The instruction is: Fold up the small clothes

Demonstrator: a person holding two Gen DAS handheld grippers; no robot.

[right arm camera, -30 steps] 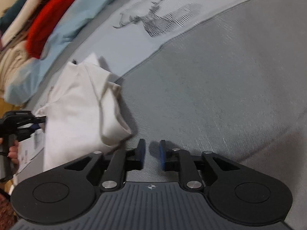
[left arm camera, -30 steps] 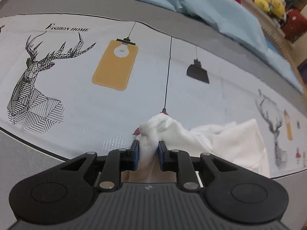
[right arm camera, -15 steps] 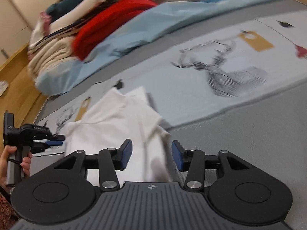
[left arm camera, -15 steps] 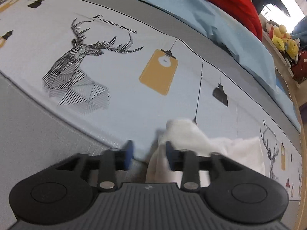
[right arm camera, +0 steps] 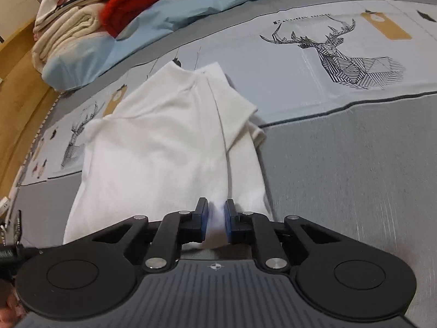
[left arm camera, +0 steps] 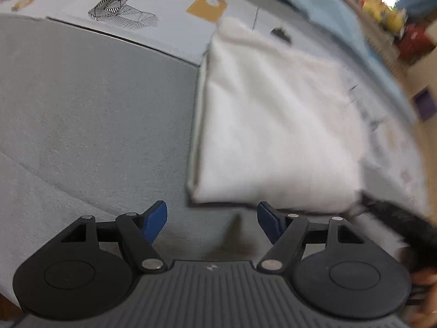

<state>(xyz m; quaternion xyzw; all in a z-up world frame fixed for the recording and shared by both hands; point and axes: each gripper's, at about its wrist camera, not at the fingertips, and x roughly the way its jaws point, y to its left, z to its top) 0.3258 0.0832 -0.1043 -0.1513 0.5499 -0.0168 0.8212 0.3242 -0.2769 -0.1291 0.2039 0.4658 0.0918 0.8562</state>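
Observation:
A small white garment (right arm camera: 164, 147) lies partly folded on the grey bedspread (right arm camera: 355, 164). It also shows in the left wrist view (left arm camera: 275, 125), blurred, ahead and to the right. My left gripper (left arm camera: 211, 222) is open and empty, just short of the garment's near edge. My right gripper (right arm camera: 215, 221) is shut on the garment's near hem, with white cloth pinched between the blue pads (right arm camera: 203, 221). A dark blur at the right of the left wrist view (left arm camera: 404, 224) looks like the other gripper.
The bedspread has a pale printed band with deer (right arm camera: 341, 52) and lamp motifs (left arm camera: 206, 4). A light blue quilt (right arm camera: 191, 5), a red garment (right arm camera: 142, 0) and cream folded blankets (right arm camera: 62, 38) are piled at the far side. A wooden bed edge (right arm camera: 19, 87) runs on the left.
My left gripper let go of the garment, opened wide and pulled back toward the near edge. My right gripper opened, moved onto the garment's near hem and shut on it.

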